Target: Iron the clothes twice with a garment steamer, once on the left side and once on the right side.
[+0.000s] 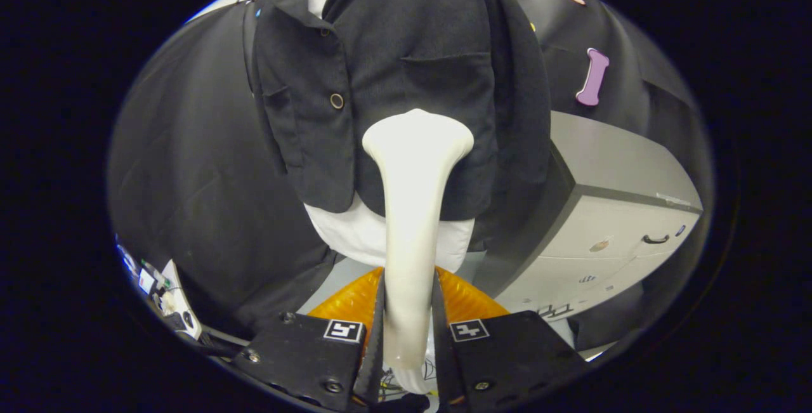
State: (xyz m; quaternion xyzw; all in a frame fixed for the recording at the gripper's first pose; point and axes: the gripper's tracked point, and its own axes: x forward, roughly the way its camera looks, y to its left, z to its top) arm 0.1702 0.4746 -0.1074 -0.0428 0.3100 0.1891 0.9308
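Note:
My gripper [409, 318] is shut on the white handle of a garment steamer [412, 210], which runs straight ahead from between the two black fingers [304, 349]. Its wide flat head rests against the lower front of a black jacket [406, 64], just right of the button line. The jacket hangs on a white torso form [355, 235] whose hem shows below the jacket. One metal button [336, 101] sits left of the steamer head. Whether the head touches the cloth or hovers just off it I cannot tell.
A grey cabinet [609, 210] with drawers stands right of the jacket. An orange ribbed object [469, 302] lies below the torso form, behind my fingers. Black cloth [190, 178] hangs to the left, with small gear [158, 289] near its foot.

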